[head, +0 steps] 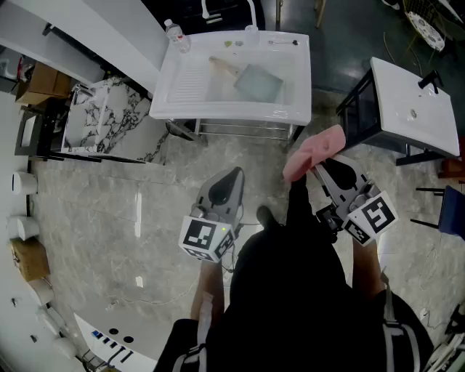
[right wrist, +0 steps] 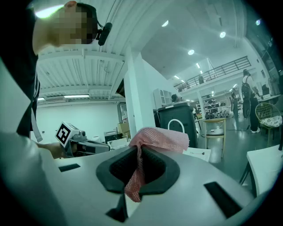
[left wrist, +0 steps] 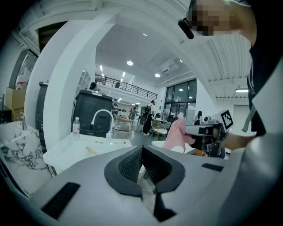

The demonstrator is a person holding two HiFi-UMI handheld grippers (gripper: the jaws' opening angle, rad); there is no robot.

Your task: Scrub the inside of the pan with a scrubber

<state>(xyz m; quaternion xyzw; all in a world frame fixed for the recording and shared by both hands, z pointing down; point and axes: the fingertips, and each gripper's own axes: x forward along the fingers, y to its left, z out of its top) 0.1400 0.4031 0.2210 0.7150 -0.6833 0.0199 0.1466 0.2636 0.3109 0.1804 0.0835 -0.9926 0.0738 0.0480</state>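
A grey pan (head: 258,82) with a wooden handle (head: 224,67) lies in the white sink (head: 290,109) at the top of the head view, well ahead of both grippers. My right gripper (head: 314,164) is shut on a pink mesh scrubber (head: 314,150), which it holds up in the air; the scrubber (right wrist: 159,137) bulges out above the closed jaws of this gripper (right wrist: 140,155). My left gripper (head: 234,175) hangs beside it over the floor, jaws together with nothing between them (left wrist: 142,152). In the left gripper view the scrubber (left wrist: 177,132) shows at the right.
A water bottle (head: 177,35) stands on the sink's back left corner near the faucet (head: 251,9). A second white basin (head: 414,109) on a dark stand is at the right. Marble slabs (head: 102,120) and boxes (head: 40,83) sit left of the sink. The floor is grey stone.
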